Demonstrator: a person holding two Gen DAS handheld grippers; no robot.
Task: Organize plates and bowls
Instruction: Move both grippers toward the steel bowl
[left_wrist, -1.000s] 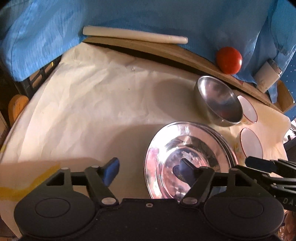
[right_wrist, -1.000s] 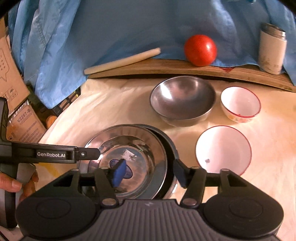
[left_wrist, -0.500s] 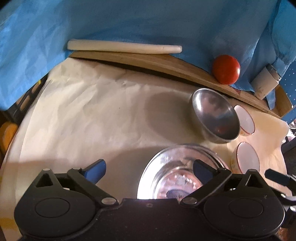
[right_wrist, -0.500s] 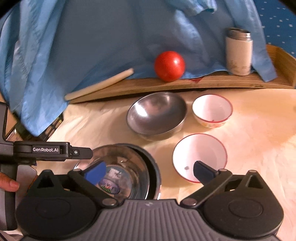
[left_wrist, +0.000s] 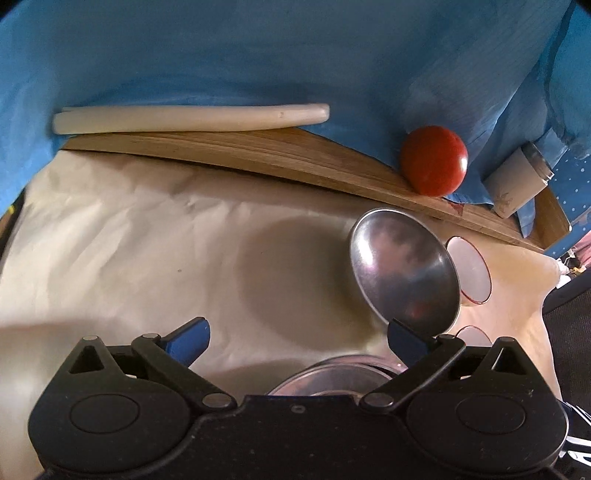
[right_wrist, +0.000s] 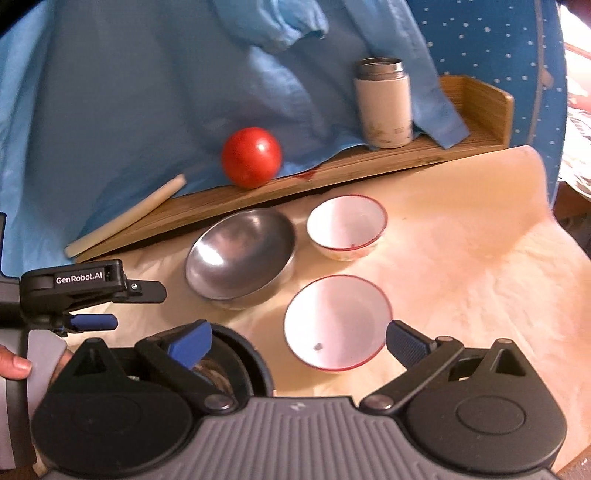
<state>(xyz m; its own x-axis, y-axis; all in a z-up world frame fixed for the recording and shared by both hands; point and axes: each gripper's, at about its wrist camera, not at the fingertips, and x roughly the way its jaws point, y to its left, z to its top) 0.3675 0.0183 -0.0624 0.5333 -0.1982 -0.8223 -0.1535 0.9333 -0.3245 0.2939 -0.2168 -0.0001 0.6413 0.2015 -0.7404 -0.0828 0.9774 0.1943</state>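
Only the right wrist view shows both red-rimmed white bowls whole: the nearer bowl (right_wrist: 338, 322) and the farther bowl (right_wrist: 346, 226), each empty but for a dark speck. At 10 o'clock from the nearer one sits an empty steel bowl (right_wrist: 240, 254); the left view catches a shiny plate rim (left_wrist: 332, 380) at 6 o'clock. Both left gripper (left_wrist: 299, 338) and right gripper (right_wrist: 299, 338) stand spread, holding nothing

Pretty homey setup: the surface (right_wrist: 461, 258) is covered in creased cream paper, with a low wooden ledge (right_wrist: 258, 192) along the back. Blue cloth (left_wrist: 258, 55) hangs behind it as a backdrop, and a dotted blue fabric (right_wrist: 480, 37) shows at right. Warm light, soft shadows.
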